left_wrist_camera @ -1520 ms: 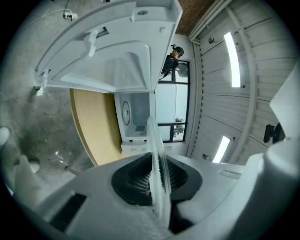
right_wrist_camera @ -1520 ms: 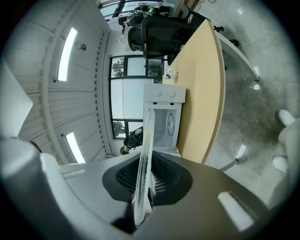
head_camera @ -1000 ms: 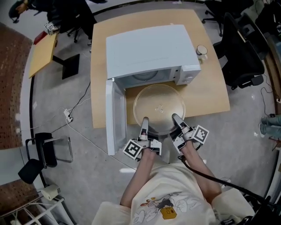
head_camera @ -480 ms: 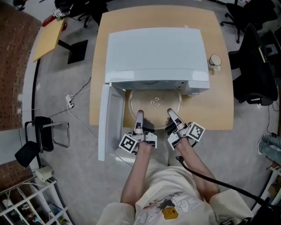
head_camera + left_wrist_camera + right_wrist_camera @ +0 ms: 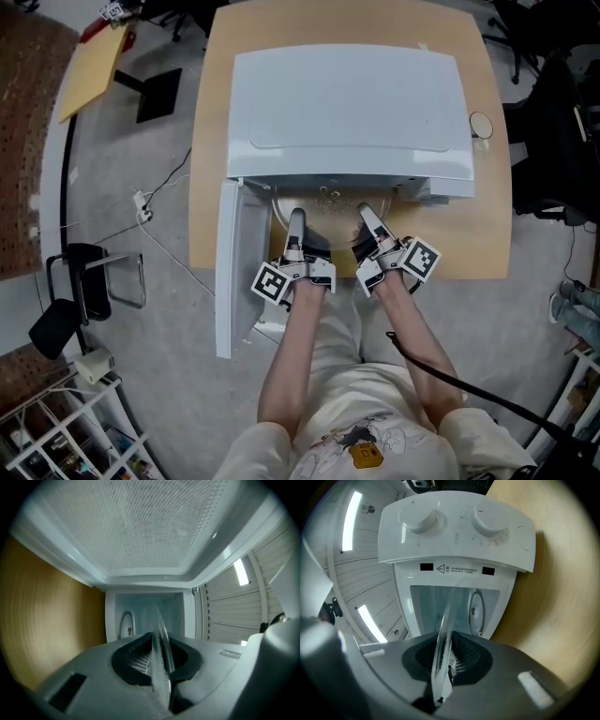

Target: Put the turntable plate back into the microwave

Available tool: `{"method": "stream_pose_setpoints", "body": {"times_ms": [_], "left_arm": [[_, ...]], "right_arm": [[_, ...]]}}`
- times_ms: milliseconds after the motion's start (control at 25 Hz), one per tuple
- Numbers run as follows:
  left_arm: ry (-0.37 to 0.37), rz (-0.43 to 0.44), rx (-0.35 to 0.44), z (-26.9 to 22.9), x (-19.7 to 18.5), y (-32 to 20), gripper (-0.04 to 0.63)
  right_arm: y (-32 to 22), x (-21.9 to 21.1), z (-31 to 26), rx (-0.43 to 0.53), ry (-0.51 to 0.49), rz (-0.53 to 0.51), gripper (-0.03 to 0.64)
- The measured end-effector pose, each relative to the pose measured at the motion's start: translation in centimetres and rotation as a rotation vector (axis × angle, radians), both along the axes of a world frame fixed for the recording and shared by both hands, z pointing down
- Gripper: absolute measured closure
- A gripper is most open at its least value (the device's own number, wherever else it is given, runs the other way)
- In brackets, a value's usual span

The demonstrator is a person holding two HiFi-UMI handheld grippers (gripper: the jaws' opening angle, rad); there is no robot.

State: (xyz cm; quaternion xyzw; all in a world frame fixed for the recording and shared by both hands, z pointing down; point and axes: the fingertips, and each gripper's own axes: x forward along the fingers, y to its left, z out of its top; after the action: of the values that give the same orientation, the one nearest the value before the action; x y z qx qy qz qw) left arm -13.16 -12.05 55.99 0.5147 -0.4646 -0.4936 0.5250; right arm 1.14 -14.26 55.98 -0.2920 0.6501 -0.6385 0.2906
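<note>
You hold the turntable plate (image 5: 327,199) with both tongs at once. Your left gripper (image 5: 296,221) has its jaws narrow and pressed on the near rim of the glass. In the left gripper view the rim stands edge-on between the two dark pads (image 5: 135,658). Your right gripper (image 5: 367,217) does the same on its side: its jaws are narrow and closed on the rim, which runs as a thin clear line up between them. The two grippers are side by side, near each other, and both point level into the microwave (image 5: 347,103).

The plate lies flat ahead of the tips, and most of it is hidden under the top of the oven. Only a strip of glass shows just past the tips. The cavity is open straight ahead of both grippers, and a round ring (image 5: 476,611) lies on its floor, below the plate.

The open door (image 5: 231,272) stands just outside your left gripper, swung out toward you. The control panel (image 5: 454,541) with its two knobs (image 5: 419,520) is on the outer side of your right gripper. The wooden table (image 5: 483,234) is under both grippers
</note>
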Motion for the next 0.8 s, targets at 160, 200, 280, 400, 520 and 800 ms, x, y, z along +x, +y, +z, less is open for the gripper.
{"method": "stream_pose_setpoints", "body": {"times_ms": [160, 200, 280, 400, 520, 800], "left_arm": [[0.006, 0.011, 0.000, 0.9, -0.4, -2.6, 0.558], [0.012, 0.008, -0.005, 1.2, -0.4, -3.1, 0.558], [0.019, 0.003, -0.013, 2.0, -0.5, -3.5, 0.558], [0.035, 0.001, -0.019, 3.0, -0.3, -4.8, 0.560], [0.044, 0.002, -0.042, 3.8, -0.4, -5.8, 0.563], [0.031, 0.004, -0.083, 4.9, -0.6, -7.6, 0.561]], "right_arm": [[-2.4, -0.4, 0.9, 0.008, 0.015, 0.043, 0.571], [-2.9, -0.5, 1.1, 0.009, 0.013, 0.051, 0.569], [-3.4, -0.7, 1.8, 0.001, 0.016, 0.068, 0.569], [-4.7, -0.3, 2.8, -0.012, 0.038, 0.095, 0.569], [-5.7, -0.3, 3.6, -0.006, 0.060, 0.101, 0.566], [-7.2, -0.6, 5.6, -0.055, 0.079, 0.130, 0.561]]}}
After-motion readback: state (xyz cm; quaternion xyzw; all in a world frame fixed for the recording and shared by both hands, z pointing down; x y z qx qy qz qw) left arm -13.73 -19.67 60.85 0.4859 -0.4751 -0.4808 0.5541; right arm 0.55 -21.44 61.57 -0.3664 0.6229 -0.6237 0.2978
